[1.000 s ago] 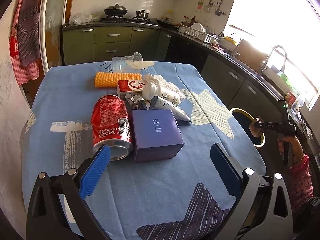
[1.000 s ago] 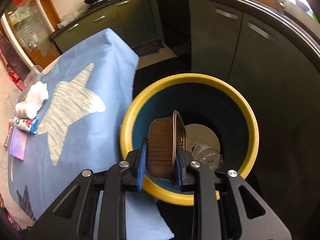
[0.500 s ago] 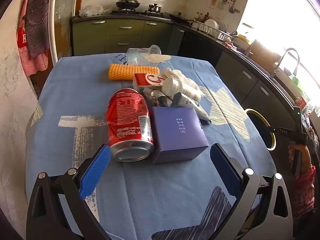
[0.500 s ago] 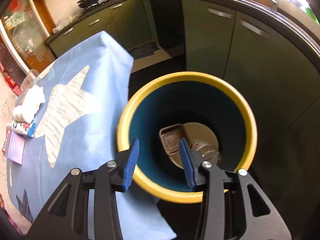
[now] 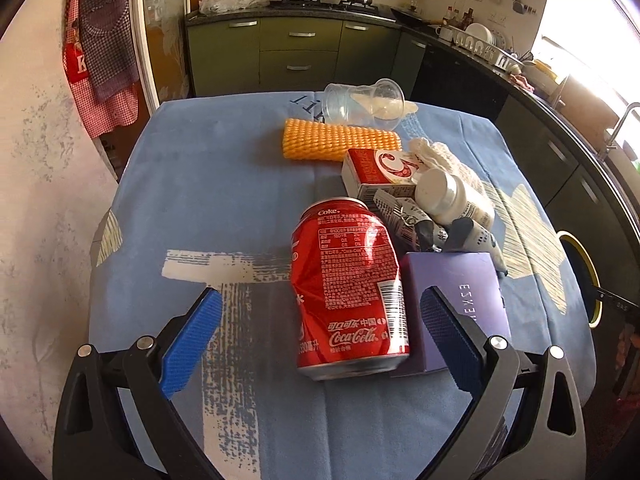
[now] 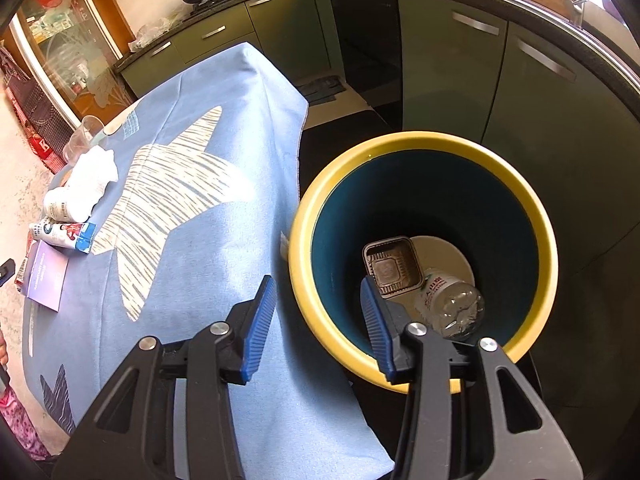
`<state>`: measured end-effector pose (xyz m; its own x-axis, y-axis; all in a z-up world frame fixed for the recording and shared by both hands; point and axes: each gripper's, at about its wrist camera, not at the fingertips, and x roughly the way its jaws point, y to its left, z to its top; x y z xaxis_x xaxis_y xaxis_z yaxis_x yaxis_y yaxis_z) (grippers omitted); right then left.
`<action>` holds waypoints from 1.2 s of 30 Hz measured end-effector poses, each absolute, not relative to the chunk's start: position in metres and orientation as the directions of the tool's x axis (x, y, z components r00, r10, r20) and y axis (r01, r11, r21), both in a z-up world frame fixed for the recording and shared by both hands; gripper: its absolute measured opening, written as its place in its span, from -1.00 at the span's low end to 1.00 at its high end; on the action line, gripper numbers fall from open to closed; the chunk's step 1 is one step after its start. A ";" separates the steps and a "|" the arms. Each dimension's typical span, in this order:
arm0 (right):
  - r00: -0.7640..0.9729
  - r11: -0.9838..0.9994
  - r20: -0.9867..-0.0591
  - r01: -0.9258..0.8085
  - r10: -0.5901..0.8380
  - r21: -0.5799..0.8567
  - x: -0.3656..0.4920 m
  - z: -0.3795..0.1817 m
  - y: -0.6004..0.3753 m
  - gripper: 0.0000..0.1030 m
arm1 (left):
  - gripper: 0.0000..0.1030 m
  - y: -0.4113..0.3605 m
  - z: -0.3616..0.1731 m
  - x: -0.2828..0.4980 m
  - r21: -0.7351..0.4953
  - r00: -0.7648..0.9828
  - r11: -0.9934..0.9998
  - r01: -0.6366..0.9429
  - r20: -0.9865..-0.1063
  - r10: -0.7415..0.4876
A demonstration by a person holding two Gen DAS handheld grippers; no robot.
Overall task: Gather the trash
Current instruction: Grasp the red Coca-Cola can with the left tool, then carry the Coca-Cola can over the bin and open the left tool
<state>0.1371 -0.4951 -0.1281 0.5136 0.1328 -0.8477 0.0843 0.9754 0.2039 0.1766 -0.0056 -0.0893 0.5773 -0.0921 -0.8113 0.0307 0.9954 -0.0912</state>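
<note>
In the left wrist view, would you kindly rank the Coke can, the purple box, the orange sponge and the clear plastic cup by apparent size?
1. Coke can
2. Purple box; partly hidden, ranking unsure
3. Orange sponge
4. Clear plastic cup

The farther sponge and cup appear smaller.

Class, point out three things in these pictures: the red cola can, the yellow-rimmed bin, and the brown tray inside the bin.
Red cola can (image 5: 352, 292), left wrist view, on its printed side.
Yellow-rimmed bin (image 6: 420, 139), right wrist view, on its far rim.
Brown tray (image 6: 392, 267), right wrist view, on its inner floor.

My left camera looked down close over the table (image 5: 240, 208); my right faced the bin (image 6: 424, 240), sharing that table's edge.
</note>
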 end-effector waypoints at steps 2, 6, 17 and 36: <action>0.510 0.975 -0.850 0.084 0.134 0.204 0.138 -0.129 -0.495 -0.16 | 0.87 -0.006 -0.095 0.181 -0.077 0.562 0.996 0.034 -0.823 -0.083; 0.503 0.975 -0.853 0.084 0.137 0.206 0.141 -0.132 -0.495 -0.16 | 0.83 -0.011 -0.103 0.187 -0.066 0.538 0.996 0.057 -0.838 -0.087; 0.486 0.975 -0.861 0.072 0.148 0.208 0.144 -0.138 -0.491 -0.16 | 0.73 -0.014 -0.115 0.212 -0.020 0.499 0.996 0.086 -0.864 -0.060; 0.463 0.979 -0.873 0.050 0.155 0.200 0.149 -0.143 -0.480 -0.16 | 0.43 0.004 -0.135 0.241 -0.107 0.455 0.988 0.109 -0.879 -0.145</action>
